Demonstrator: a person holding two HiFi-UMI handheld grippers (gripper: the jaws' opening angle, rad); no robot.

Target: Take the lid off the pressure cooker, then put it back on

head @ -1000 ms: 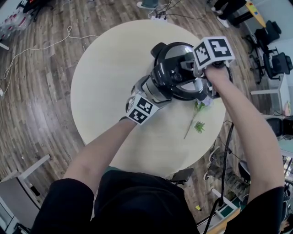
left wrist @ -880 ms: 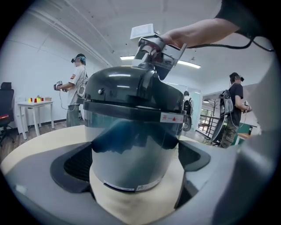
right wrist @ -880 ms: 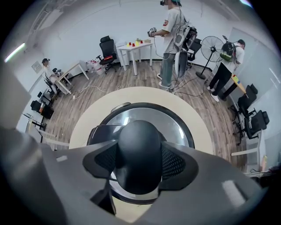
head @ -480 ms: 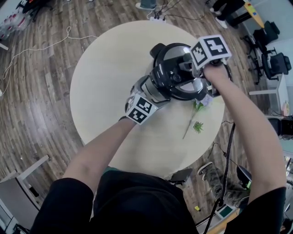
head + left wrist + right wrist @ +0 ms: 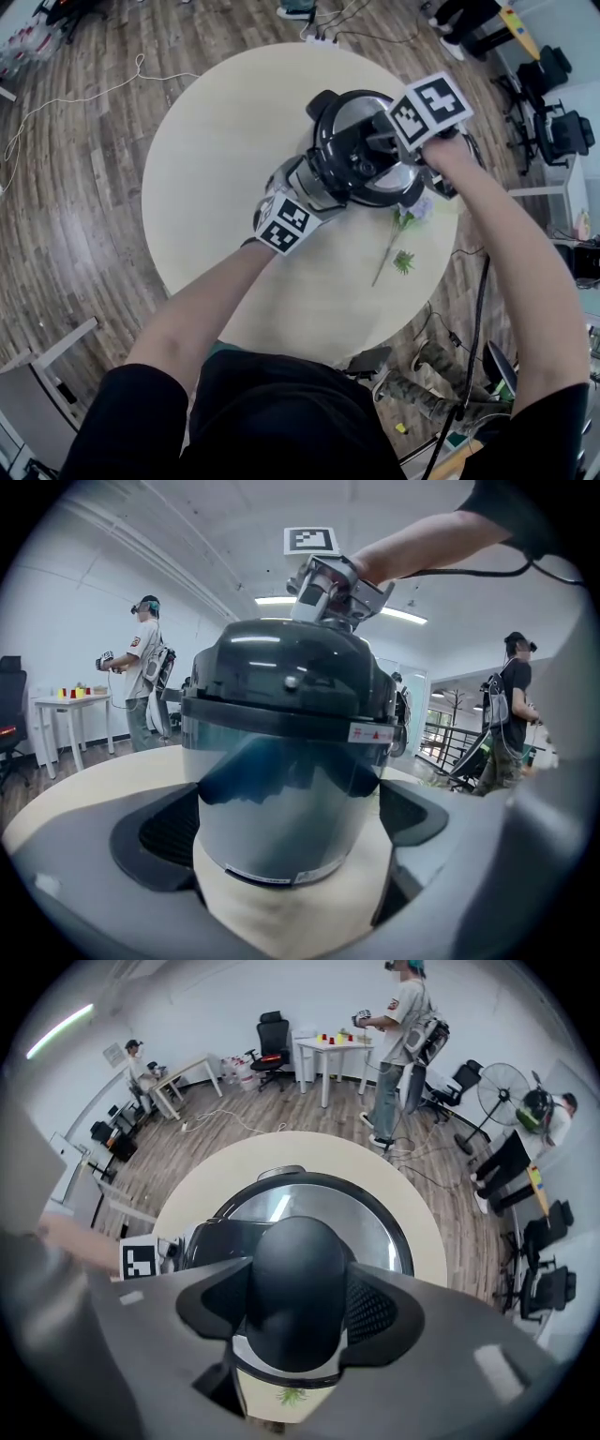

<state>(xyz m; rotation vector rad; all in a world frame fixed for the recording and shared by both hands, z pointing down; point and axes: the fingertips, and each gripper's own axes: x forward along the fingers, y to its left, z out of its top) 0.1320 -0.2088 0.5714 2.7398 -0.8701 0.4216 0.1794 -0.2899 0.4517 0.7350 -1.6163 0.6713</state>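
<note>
A pressure cooker (image 5: 352, 159) stands on the right half of a round pale table (image 5: 216, 141). Its steel body (image 5: 281, 799) sits between the jaws of my left gripper (image 5: 291, 832), whose pads press it from both sides. From straight above, my right gripper (image 5: 298, 1312) is shut on the black knob (image 5: 298, 1279) of the lid (image 5: 323, 1206). In the left gripper view the dark lid (image 5: 291, 677) rests on the body, with the right gripper (image 5: 333, 588) on top of it. In the head view the left gripper (image 5: 314, 183) is at the cooker's near-left side and the right gripper (image 5: 398, 141) over its middle.
A green artificial flower sprig (image 5: 398, 244) lies on the table just in front of the cooker. Office chairs (image 5: 562, 131) stand to the right, and a white cable (image 5: 84, 94) runs over the wooden floor. Other people stand around the room (image 5: 403, 1035).
My right gripper has rolled on the lid's knob; its marker cube has turned and shifted slightly up and left in the head view. The left gripper and the cooker body have stayed put.
</note>
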